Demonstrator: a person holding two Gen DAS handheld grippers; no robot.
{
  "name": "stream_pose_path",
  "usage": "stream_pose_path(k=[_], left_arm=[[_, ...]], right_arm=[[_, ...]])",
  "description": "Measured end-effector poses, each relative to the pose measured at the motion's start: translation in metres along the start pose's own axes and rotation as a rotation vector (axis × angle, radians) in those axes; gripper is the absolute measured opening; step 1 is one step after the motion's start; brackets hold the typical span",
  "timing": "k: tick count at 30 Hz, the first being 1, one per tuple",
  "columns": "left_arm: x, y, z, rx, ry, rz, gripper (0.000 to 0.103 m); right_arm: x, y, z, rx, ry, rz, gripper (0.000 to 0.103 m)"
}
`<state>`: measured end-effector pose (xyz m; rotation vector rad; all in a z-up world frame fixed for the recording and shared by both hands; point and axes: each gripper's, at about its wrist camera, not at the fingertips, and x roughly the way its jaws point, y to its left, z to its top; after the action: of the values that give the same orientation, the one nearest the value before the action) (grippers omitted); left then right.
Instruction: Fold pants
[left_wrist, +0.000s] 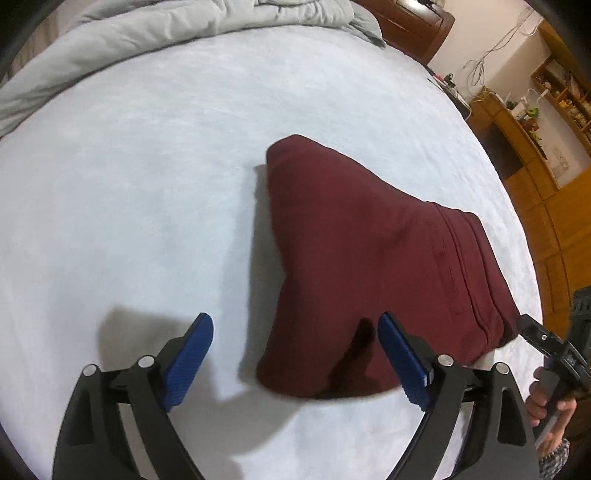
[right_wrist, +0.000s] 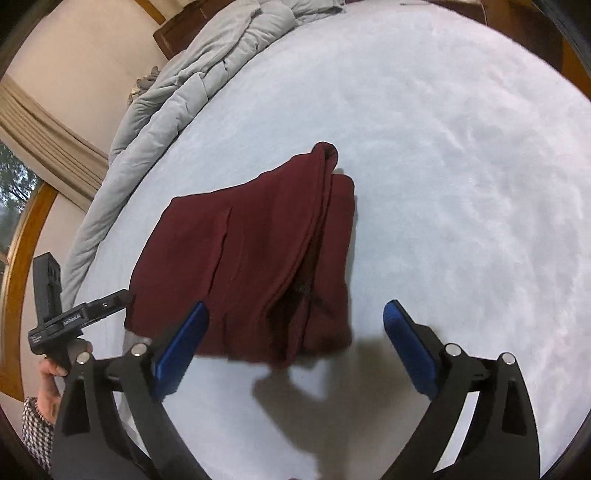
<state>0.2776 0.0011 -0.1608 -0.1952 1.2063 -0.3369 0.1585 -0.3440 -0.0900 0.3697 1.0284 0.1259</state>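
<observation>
Pants folded on bed, both grippers off & spread.

White bed (right_wrist: 443, 147) takes most of the view, grey quilt (right_wrist: 177, 85) bunched at far edge, prob. pushed aside for room. Maroon pants (right_wrist: 258, 240) lie mid-bed in a compact stack, waistband side layered, looks like the last fold is down. Left gripper (left_wrist: 295, 358) & right gripper (right_wrist: 295, 354) hang just above near edge of pants, jaws wide apart, nothing between the pads: looks like a let-go, task near done.

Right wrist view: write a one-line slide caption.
Folded maroon pants lie on the pale bedspread, the open right hand-held gripper above, empty.
</observation>
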Motion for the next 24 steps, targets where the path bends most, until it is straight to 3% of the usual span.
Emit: stream_pose_path(k=[7,15,24], left_arm=[[-0.033,-0.001,-0.027,-0.004,-0.031,0.095,0.093],[-0.068,-0.014,-0.055,0.034,-0.052,0.103,0.093],[-0.104,-0.037,-0.076,0.073,-0.096,0.102,0.093]], right_arm=[[-0.021,0.028,-0.023,-0.04,-0.021,-0.103,0.099],[-0.044,0.062,-0.053,-0.092,-0.052,-0.193,0.1],[-0.068,0.092,-0.076,-0.116,-0.074,-0.222,0.1]])
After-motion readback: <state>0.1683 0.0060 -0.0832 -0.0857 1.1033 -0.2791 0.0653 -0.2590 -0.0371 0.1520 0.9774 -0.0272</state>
